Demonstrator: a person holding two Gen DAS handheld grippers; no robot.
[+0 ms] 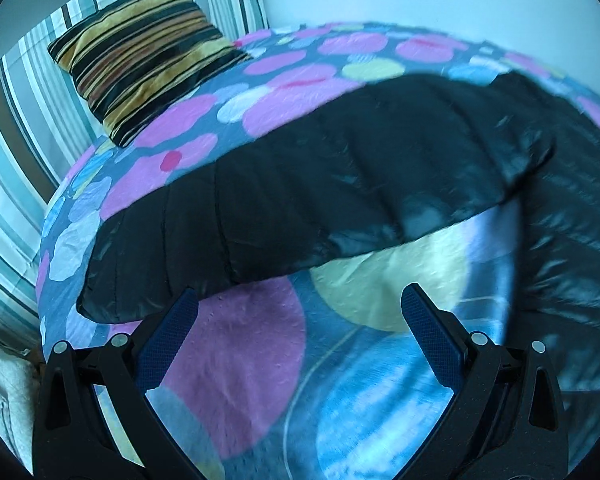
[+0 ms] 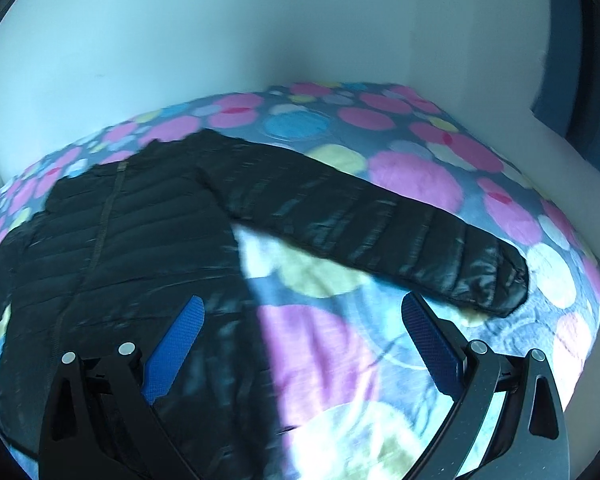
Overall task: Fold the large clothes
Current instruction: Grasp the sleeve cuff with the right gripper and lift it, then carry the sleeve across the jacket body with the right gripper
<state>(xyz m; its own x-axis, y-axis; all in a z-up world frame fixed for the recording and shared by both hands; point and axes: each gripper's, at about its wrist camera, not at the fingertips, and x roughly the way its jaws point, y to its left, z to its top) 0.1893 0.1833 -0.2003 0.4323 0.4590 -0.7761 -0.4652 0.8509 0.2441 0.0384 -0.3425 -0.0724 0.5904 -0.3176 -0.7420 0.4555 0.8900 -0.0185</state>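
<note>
A black quilted puffer jacket (image 2: 140, 232) lies spread flat on a bed, front up, its zip running down the middle. One sleeve (image 2: 380, 224) stretches out to the right and its cuff (image 2: 496, 280) lies just beyond my right gripper (image 2: 304, 304). That gripper is open, hovering over the jacket's right edge and the blanket. In the left wrist view the other sleeve (image 1: 300, 184) runs out to the left. Its cuff (image 1: 108, 292) sits just ahead of my open left gripper (image 1: 300, 300), which holds nothing.
The bed is covered by a blanket (image 1: 240, 360) with big pink, blue and yellow circles. A striped cushion (image 1: 144, 52) and striped pillows (image 1: 16, 140) lie at its head. A pale wall (image 2: 220, 32) runs behind the bed. The bed's right edge (image 2: 596, 300) drops off.
</note>
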